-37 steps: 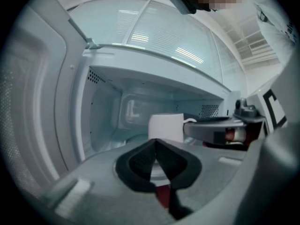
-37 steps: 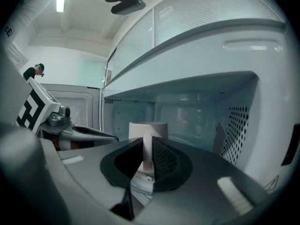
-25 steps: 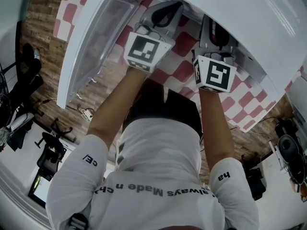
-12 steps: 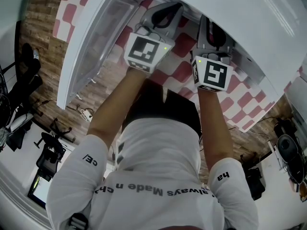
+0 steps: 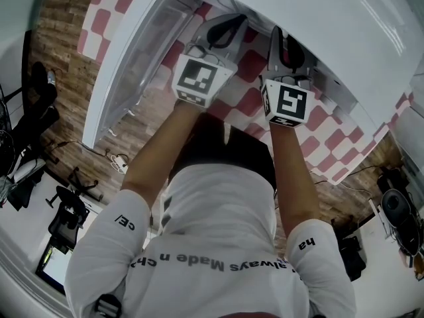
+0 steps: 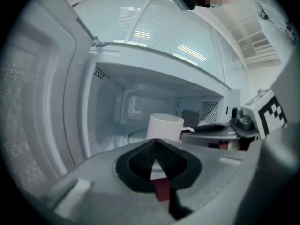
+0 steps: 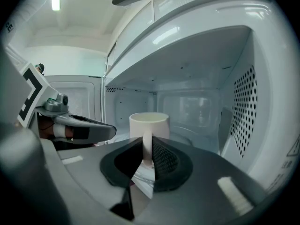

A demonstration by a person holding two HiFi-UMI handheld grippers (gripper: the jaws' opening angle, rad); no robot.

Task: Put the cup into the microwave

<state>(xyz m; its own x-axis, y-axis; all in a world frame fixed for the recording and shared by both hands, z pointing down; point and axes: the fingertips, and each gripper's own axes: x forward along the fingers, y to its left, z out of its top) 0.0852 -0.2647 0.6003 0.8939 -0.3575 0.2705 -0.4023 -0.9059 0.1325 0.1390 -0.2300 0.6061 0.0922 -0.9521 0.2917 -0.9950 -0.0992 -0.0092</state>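
A white cup (image 7: pixel 149 124) stands upright inside the white microwave (image 5: pixel 331 25), over its glass turntable. My right gripper (image 7: pixel 146 146) reaches into the cavity and is shut on the cup's handle. The left gripper (image 6: pixel 154 143) hovers at the cavity mouth just left of the cup (image 6: pixel 164 127), jaws shut with nothing between them. In the head view the left gripper (image 5: pixel 222 30) and right gripper (image 5: pixel 285 45) sit side by side under the microwave's top edge, which hides the cup.
The microwave door (image 5: pixel 136 52) hangs open to the left. A perforated side wall (image 7: pixel 241 109) bounds the cavity on the right. Below lie a red-and-white checked mat (image 5: pixel 334 141) and wood floor with office chairs (image 5: pixel 69 207).
Both grippers have moved a little further forward toward the microwave opening, the right one going deeper with the cup. The jaws' states look unchanged.
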